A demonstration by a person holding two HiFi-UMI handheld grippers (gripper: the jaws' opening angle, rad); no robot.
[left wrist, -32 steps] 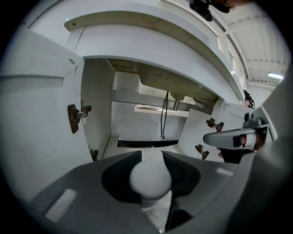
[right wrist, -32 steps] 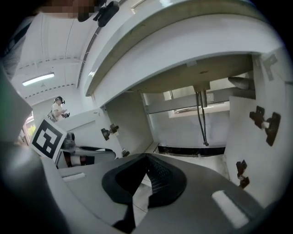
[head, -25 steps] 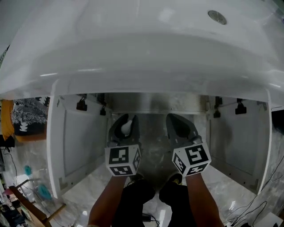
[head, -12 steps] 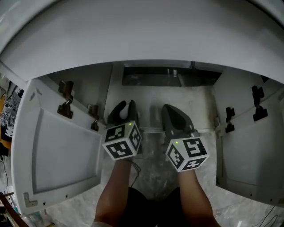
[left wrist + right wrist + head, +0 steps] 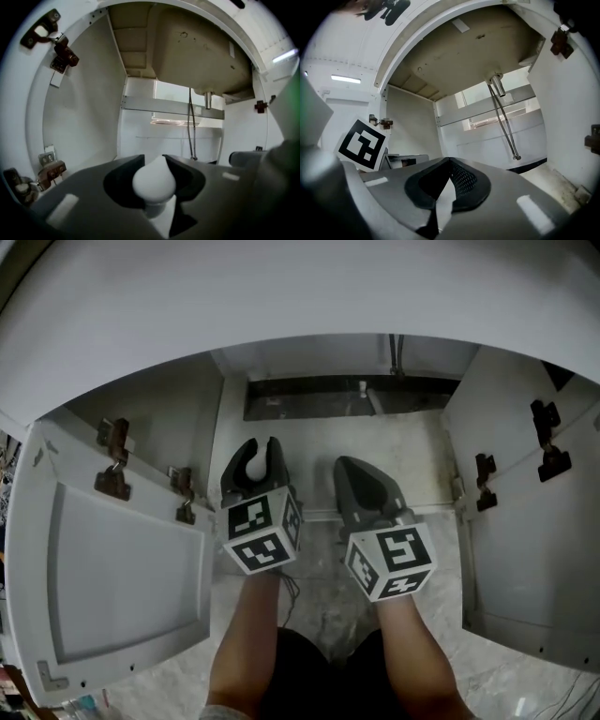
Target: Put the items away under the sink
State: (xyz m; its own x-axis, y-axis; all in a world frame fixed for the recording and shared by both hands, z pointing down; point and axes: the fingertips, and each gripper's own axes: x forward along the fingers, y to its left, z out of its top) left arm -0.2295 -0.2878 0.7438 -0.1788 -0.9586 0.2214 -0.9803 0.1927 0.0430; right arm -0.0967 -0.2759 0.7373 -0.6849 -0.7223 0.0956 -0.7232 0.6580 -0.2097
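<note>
My left gripper (image 5: 254, 457) is shut on a small white item (image 5: 255, 465) with a rounded body and a pointed tip. In the left gripper view the white item (image 5: 153, 182) fills the notch between the dark pads, and a narrower neck shows below it. To its right, my right gripper (image 5: 352, 470) is shut with nothing in it; in the right gripper view its tips (image 5: 449, 161) meet. Both grippers reach over the threshold of the open cabinet under the sink, above its pale floor (image 5: 394, 442).
The cabinet doors stand open, the left door (image 5: 122, 587) and the right door (image 5: 534, 559), with dark hinges (image 5: 111, 470) on the side walls. Under the basin (image 5: 201, 51) hang a drain stub (image 5: 207, 99) and thin hoses (image 5: 190, 126) at the back. The person's legs are below.
Both grippers have moved forward and lower into the cabinet opening. The sink's top has left the head view and more of the cabinet inside shows. The left gripper still holds the white item.
</note>
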